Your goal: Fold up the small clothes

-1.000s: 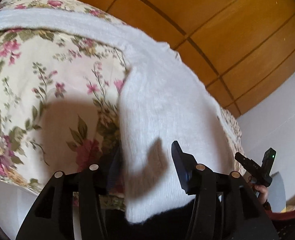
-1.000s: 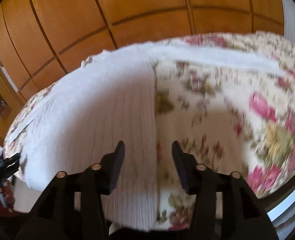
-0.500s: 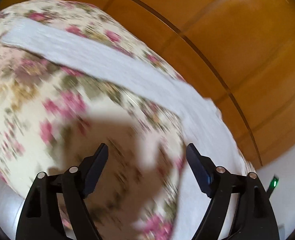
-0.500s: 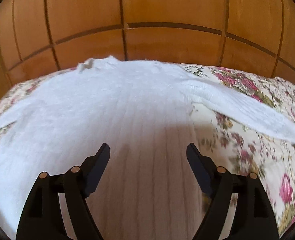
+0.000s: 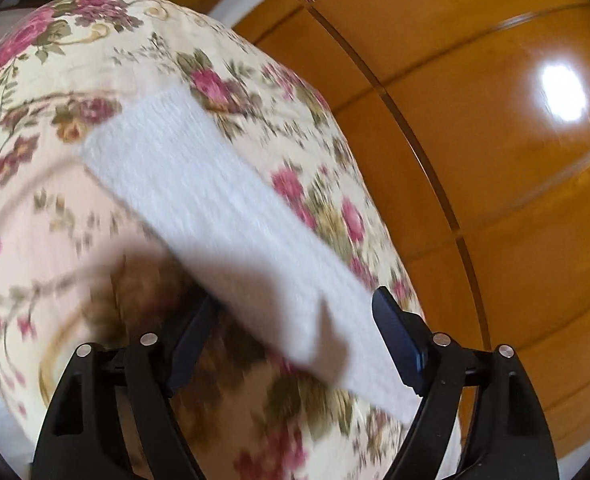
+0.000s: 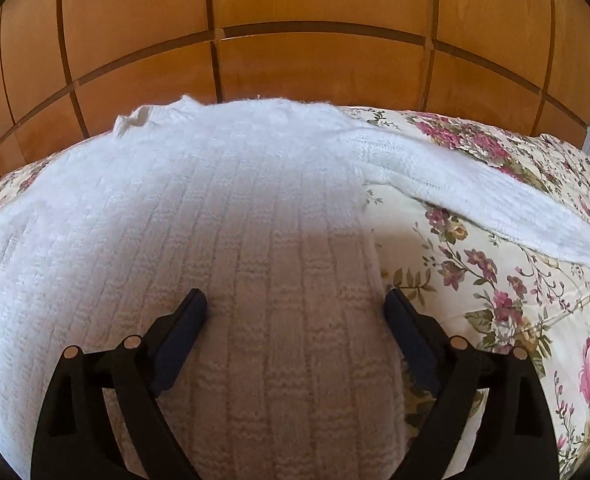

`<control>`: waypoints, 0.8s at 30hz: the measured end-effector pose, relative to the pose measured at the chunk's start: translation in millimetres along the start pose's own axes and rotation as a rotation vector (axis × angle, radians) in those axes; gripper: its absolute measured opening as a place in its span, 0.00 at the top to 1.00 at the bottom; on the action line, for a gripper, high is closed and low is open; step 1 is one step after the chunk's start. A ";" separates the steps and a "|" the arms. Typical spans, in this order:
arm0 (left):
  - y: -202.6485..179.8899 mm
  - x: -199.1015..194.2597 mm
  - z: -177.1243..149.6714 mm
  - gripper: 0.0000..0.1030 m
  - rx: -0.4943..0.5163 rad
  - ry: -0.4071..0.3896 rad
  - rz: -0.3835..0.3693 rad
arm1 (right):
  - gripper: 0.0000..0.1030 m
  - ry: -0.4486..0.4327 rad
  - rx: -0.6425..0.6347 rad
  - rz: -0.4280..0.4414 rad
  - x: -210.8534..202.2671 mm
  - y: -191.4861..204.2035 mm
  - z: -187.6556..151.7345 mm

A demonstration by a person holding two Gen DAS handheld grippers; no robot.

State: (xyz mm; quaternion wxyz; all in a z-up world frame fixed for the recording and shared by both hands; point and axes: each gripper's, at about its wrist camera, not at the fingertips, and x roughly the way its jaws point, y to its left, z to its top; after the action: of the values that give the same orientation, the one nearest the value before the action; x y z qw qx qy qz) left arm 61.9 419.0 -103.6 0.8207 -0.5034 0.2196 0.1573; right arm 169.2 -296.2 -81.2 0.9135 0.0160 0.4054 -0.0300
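White knit sweater (image 6: 223, 216) lies flat, spread on floral bedspread (image 6: 507, 304); body fills centre and left of R wrist view. One sleeve (image 6: 491, 192) runs out from the shoulder twd 3 o'clock, flat on the spread. Collar end at 12 o'clock, by the wooden wardrobe panels (image 6: 319, 56).

R gripper (image 6: 295, 300): jaws spread wide, nothing between the pads. Hovers over lower body of the sweater, near its right side edge; right finger sits abt over that edge at 4 o'clock. Contact w/ knit: can't tell.

L wrist view: blurred. Sleeve (image 5: 223, 216) shows as a white band running from 10 o'clock down to 5 o'clock across the floral spread (image 5: 55, 184). L gripper (image 5: 291, 312): jaws spread apart, near part of sleeve lies in the gap betw fingers, not pinched. Left finger's tip hidden behind the sleeve edge; right finger just beside the sleeve's far edge. Touching or not: can't tell, too blurred. Dark shadow on spread at 7 o'clock. Wood panels (image 5: 495, 200) w/ a bright light reflection at 2 o'clock.
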 end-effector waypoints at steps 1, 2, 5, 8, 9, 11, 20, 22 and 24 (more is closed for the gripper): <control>1.8 4.6 2.9 0.27 -0.005 -0.013 0.003 | 0.12 0.001 -0.002 -0.003 -1.3 2.1 -0.4; 3.8 6.7 6.5 0.33 -0.003 -0.026 0.014 | 0.11 0.002 -0.004 -0.005 -0.9 2.7 -0.5; 0.7 14.5 10.8 0.48 0.028 -0.055 0.080 | 0.10 0.009 -0.004 -0.007 -0.4 2.4 -0.1; -5.0 23.8 13.4 0.90 0.037 -0.024 0.103 | 0.10 0.010 -0.001 -0.006 -0.8 1.7 0.3; -9.8 26.0 15.0 0.94 0.042 -0.017 0.124 | 0.10 0.011 -0.001 -0.005 -0.9 1.7 0.5; -20.0 24.5 14.4 0.94 0.049 -0.054 0.132 | 0.10 0.012 -0.001 -0.005 -0.9 1.6 0.6; -137.9 23.7 -15.6 0.94 0.307 -0.110 0.027 | 0.10 0.012 0.006 0.002 -0.7 1.0 0.2; -170.7 32.9 -31.7 0.94 0.393 -0.083 0.004 | 0.10 0.010 0.008 0.005 -0.9 0.6 0.2; -195.9 41.2 -49.5 0.94 0.470 -0.059 -0.012 | 0.10 0.009 0.013 0.010 -1.1 -0.1 -0.1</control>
State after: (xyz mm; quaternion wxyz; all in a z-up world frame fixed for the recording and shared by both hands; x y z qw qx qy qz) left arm 180.9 289.4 3.8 0.9223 -0.2952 0.2229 0.1115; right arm 168.4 -296.3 -80.4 0.9117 0.0243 0.4093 -0.0278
